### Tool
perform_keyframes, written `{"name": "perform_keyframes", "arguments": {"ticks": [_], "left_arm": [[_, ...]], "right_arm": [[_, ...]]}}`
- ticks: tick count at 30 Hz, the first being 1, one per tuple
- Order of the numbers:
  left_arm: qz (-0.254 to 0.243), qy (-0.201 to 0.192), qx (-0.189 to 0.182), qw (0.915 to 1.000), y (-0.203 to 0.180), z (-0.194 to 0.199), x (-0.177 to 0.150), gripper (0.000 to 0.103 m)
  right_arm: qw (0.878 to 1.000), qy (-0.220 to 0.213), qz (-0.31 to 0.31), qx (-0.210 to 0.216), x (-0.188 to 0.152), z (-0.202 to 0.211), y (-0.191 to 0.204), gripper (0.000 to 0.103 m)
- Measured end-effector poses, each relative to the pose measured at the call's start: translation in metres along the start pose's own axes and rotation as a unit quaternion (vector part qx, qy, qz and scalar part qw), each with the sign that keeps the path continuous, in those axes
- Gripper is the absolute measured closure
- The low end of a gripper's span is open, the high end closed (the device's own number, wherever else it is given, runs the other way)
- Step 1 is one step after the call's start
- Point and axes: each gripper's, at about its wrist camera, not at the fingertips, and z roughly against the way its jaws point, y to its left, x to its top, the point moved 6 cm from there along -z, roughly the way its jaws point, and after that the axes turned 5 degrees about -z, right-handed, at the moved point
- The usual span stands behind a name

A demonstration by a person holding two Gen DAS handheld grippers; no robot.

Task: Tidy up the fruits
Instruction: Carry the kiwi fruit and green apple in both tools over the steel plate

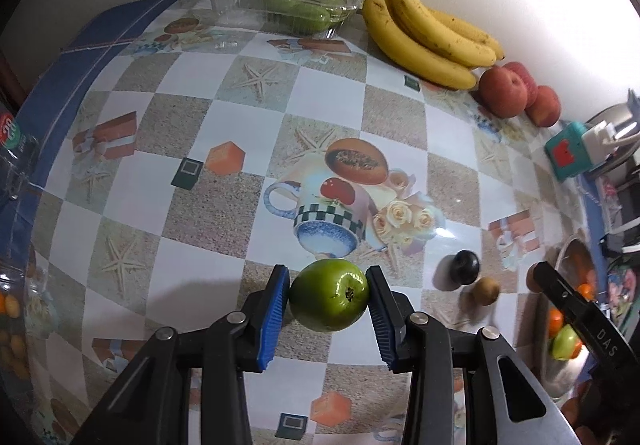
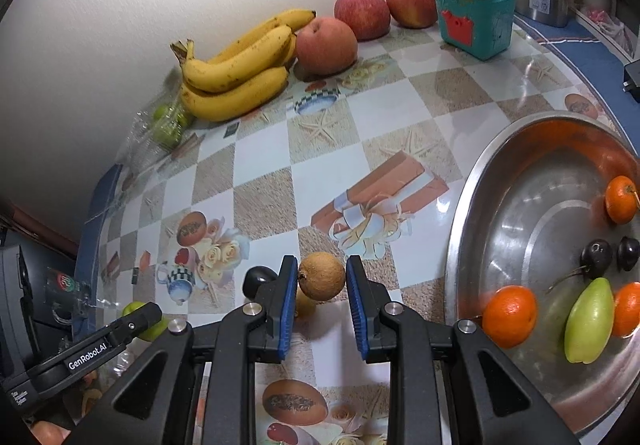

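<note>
The counter (image 1: 224, 117) runs to a white wall, with bare checkered cloth across its middle. A steel basin (image 2: 472, 205) at its right edge holds oranges, dark cherries and a pale green fruit lying lengthwise. Bananas (image 1: 428, 33) lie by the wall, stems toward the clear tray (image 1: 280, 5). The left tongs (image 1: 329, 299) are clamped on a green fruit (image 1: 328, 295), its blossom end facing the camera. The right tongs (image 2: 322, 279) bracket a small brown fruit (image 2: 321, 275); contact is unclear.
</note>
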Motion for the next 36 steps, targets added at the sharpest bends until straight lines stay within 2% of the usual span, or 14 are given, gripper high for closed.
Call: {"name": "perform_keyframes", "arguments": {"ticks": [7,18,36], "left_arm": [[0.001,-0.020,-0.014,0.9997,-0.005,0.018,0.005,0.061],[-0.022,-0.057,-0.009,0.9981,-0.027,0.049,0.008,0.061],[-0.098,-0.055,-0.029,0.9933,-0.103,0.051,-0.004,0.061]], "right_arm": [[1.000,-0.014,0.001,0.009,0.004,0.016,0.005,0.077],[0.999,-0.034,-0.022,0.009,0.012,0.041,-0.008,0.077],[0.992,-0.073,-0.098,-0.035,0.034,0.077,-0.086,0.077]]}}
